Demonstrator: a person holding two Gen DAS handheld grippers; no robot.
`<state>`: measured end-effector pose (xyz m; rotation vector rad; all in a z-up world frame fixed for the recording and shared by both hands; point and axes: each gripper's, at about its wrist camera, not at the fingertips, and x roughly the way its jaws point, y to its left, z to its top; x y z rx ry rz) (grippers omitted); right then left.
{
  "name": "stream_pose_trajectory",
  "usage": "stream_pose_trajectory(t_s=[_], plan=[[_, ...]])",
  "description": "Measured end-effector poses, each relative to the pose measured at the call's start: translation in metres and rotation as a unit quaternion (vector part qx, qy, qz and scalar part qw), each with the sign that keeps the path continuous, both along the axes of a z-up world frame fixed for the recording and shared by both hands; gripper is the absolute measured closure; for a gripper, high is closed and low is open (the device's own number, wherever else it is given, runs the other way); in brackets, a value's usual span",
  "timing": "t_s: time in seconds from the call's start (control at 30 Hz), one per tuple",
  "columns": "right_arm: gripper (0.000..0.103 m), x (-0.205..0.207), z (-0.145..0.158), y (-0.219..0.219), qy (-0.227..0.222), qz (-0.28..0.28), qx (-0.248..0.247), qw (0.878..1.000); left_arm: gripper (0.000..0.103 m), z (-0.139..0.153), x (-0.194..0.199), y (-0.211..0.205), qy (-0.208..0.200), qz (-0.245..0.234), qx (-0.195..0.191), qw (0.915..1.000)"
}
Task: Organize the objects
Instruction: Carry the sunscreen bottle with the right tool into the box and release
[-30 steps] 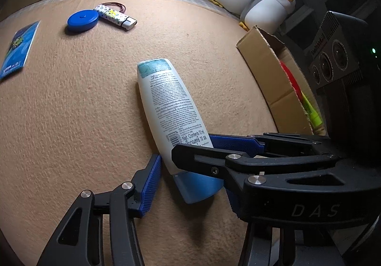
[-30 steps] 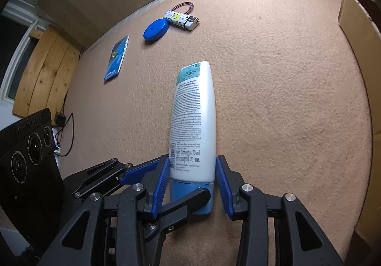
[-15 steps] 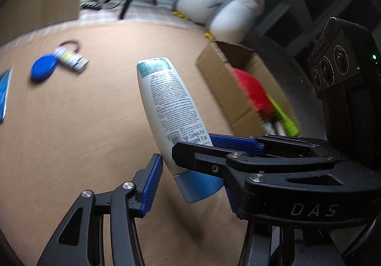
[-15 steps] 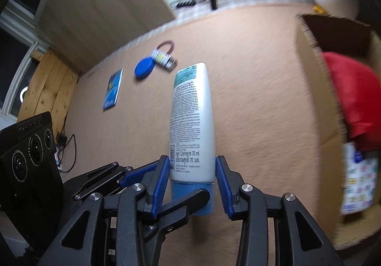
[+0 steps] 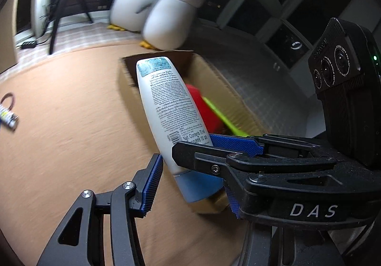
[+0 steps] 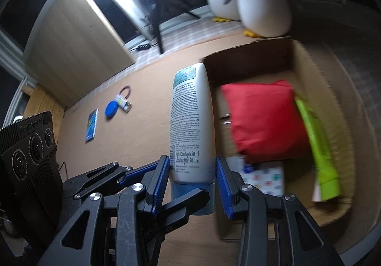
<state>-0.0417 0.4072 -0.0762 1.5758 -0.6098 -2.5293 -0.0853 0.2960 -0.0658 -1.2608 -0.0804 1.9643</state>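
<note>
Tan carpet (image 6: pixel 147 137) carrying scattered items

A cardboard box (image 6: pixel 316 80) is sitting at its right edge; 1 blue disc (image 6: pixel 111 110), 1 patterned lighter (image 6: pixel 122 101) and 1 blue packet (image 6: pixel 92 125) are lying well apart from it.
</note>
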Motion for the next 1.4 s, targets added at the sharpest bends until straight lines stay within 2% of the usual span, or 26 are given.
stream_pose_trajectory(t_s=[0.37,0.43,0.47,0.5,0.57,0.67,1.03,1.4], plan=[[0.066,0.023,0.004,0.053,0.005,-0.042,0.015,0.999,0.050,0.004,0.010,0.058,0.016,-0.037,-0.009,0.9992],[0.063,0.027,0.005,0.060,0.009,-0.050,0.017,0.999,0.044,0.007,0.013,0.062,0.023,-0.036,-0.013,0.9990],[0.057,0.029,0.006,0.063,0.011,-0.054,0.015,0.998,0.039,0.008,0.013,0.063,0.025,-0.036,-0.014,0.9990],[0.051,0.031,0.007,0.066,0.014,-0.059,0.015,0.998,0.038,0.009,0.014,0.063,0.027,-0.036,-0.014,0.9989],[0.047,0.035,0.009,0.070,0.017,-0.066,0.018,0.997,0.038,0.011,0.014,0.064,0.031,-0.034,-0.015,0.9988],[0.046,0.037,0.010,0.072,0.019,-0.072,0.018,0.997,0.038,0.012,0.014,0.061,0.035,-0.032,-0.018,0.9987],[0.046,0.036,0.013,0.061,0.038,-0.082,0.016,0.996,0.038,0.019,0.014,0.021,0.043,-0.002,-0.023,0.9988],[0.046,0.027,0.012,0.018,0.055,-0.048,0.025,0.997,0.036,0.014,0.010,-0.060,0.032,0.067,-0.034,0.9967]])
